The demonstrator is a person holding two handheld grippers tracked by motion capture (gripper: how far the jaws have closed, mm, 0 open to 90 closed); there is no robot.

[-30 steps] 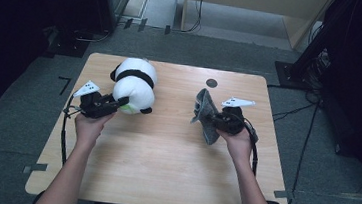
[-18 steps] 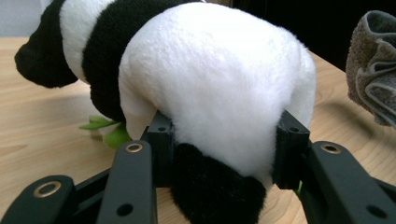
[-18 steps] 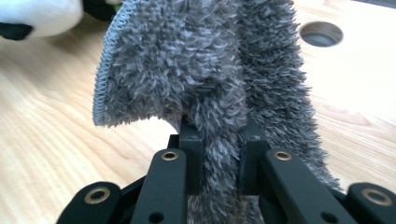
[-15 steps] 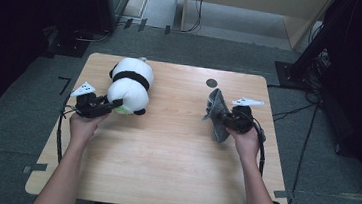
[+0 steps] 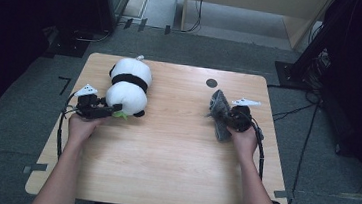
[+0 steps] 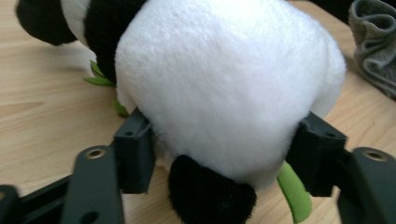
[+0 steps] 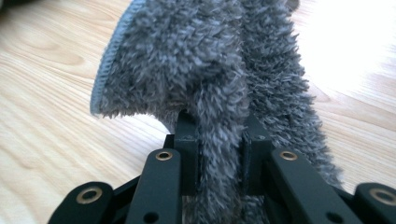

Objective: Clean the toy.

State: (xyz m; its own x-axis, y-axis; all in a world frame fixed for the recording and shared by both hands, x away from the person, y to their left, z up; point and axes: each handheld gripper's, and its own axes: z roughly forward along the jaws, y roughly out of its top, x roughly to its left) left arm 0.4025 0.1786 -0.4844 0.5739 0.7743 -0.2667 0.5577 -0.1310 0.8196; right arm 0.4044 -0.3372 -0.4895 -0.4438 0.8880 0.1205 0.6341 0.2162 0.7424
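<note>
Wooden table (image 5: 163, 160) | left gripper (image 5: 110, 111) jaws wide, clamping toy panda (image 5: 128, 84) near left edge | right gripper (image 5: 227, 117) jaws pinched on grey cloth (image 5: 218, 110) near right edge

Overall light: counter (image 5: 164, 150) evenly lit from above; surrounding floor dim, far corners black.
Glare: blown-out white patch on the wood, right gripper view, far right.
Shadows: soft, short.
Focus: near fingers (image 6: 135, 149) blurred in the left gripper view; towel (image 7: 210, 70) pile sharp.
</note>
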